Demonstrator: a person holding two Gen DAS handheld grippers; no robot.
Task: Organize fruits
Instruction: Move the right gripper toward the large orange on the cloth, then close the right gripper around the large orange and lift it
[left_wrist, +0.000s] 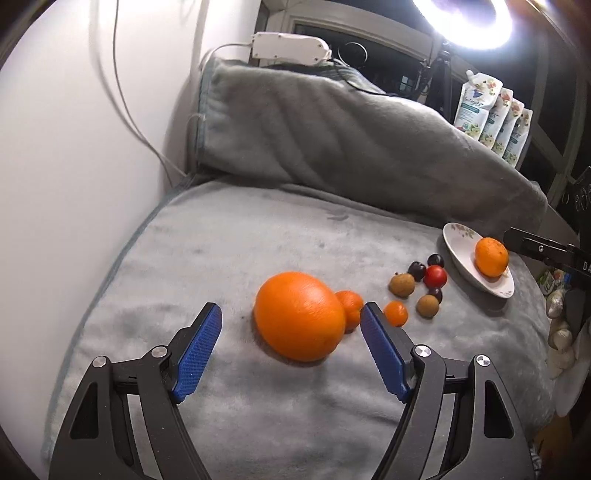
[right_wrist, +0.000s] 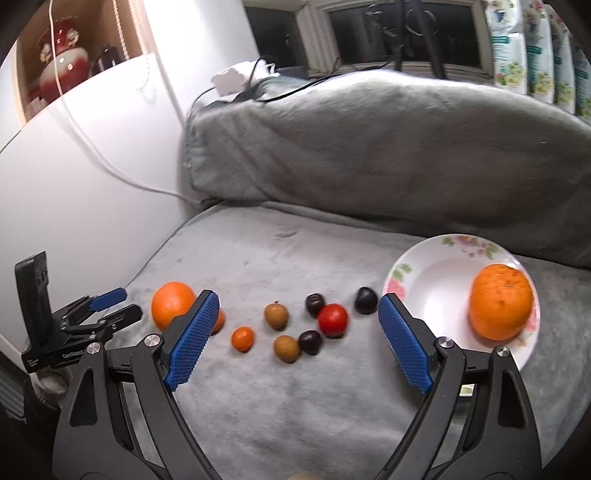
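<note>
A large orange (left_wrist: 300, 315) is framed by the wide-spread left gripper (left_wrist: 291, 320); the right gripper (right_wrist: 297, 317) is likewise held wide, nothing gripped.

Both the left gripper (left_wrist: 291, 319) and right gripper (right_wrist: 298, 308) have black frames, silver screws and ribbed blue jaws.

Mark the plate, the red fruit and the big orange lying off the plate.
plate (right_wrist: 428, 280): right wrist view, bare white inside left of the orange it holds.
red fruit (right_wrist: 333, 319): right wrist view, middle of its skin.
big orange (left_wrist: 299, 315): left wrist view, centre of its peel.
</note>
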